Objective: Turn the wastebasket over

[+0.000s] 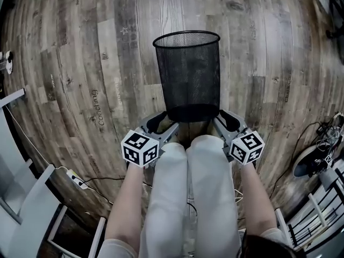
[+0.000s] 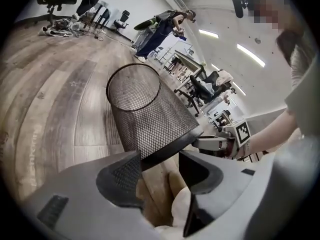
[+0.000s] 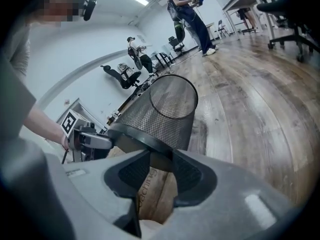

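A black mesh wastebasket (image 1: 188,74) stands upright on the wood floor, its open mouth up and its solid dark base band (image 1: 193,113) down. My left gripper (image 1: 166,123) sits low at the base's left side and my right gripper (image 1: 227,120) at its right side. Both are open. In the left gripper view the wastebasket (image 2: 147,116) rises just past the spread fingertips of the left gripper (image 2: 160,159), with the right gripper's marker cube (image 2: 242,131) beyond it. The right gripper view shows the wastebasket (image 3: 160,116) just beyond the tips of the right gripper (image 3: 161,156). No pad presses on it.
The person's legs in light trousers (image 1: 188,192) fill the near middle. A power strip with cables (image 1: 78,180) lies at the left by white furniture (image 1: 27,198). More cables and gear (image 1: 317,157) sit at the right. Office chairs (image 2: 205,89) and a standing person (image 3: 187,14) are far off.
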